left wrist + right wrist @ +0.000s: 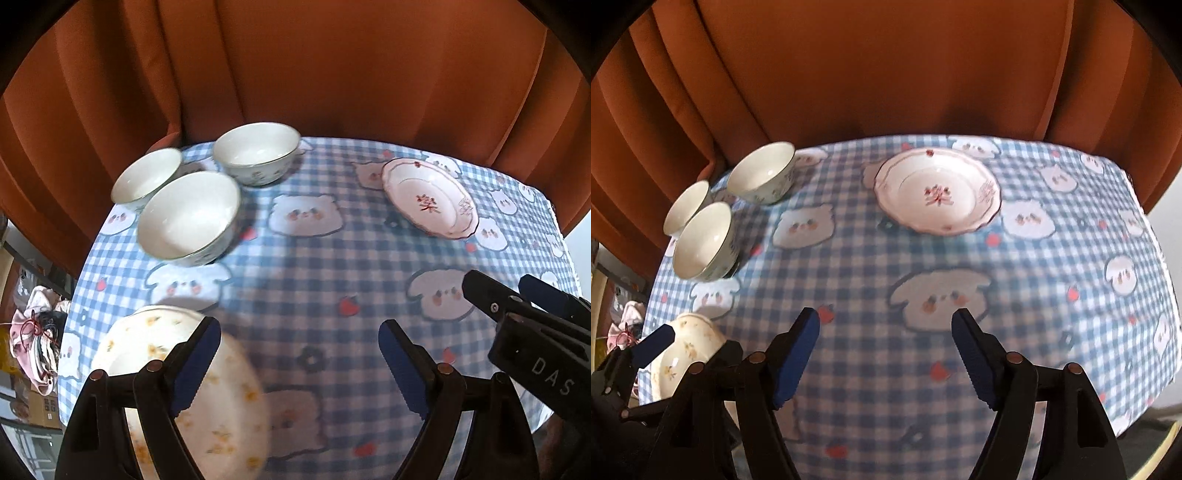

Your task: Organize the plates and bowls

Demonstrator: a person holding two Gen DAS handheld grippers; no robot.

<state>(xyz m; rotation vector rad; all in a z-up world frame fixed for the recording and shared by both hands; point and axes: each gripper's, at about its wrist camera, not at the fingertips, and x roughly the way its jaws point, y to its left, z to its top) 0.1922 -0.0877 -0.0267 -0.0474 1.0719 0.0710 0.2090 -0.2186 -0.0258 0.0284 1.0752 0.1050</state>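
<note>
Three white bowls cluster at the table's far left: one (256,151) at the back, one (146,175) at the edge, and the nearest (188,216). A white plate with red markings (430,197) (938,192) lies at the far right. A plate with yellow flowers (221,406) (690,350) lies near the front left. My left gripper (299,365) is open and its left finger hangs over that plate, with nothing between the jaws. My right gripper (886,354) (496,278) is open over bare cloth, below the red-marked plate in the picture.
A blue-and-white checked tablecloth (923,266) with cartoon animals covers the table. An orange curtain (886,74) hangs close behind it. Clutter and cloth (33,332) lie off the table's left edge. The bowls (703,240) stand close together, almost touching.
</note>
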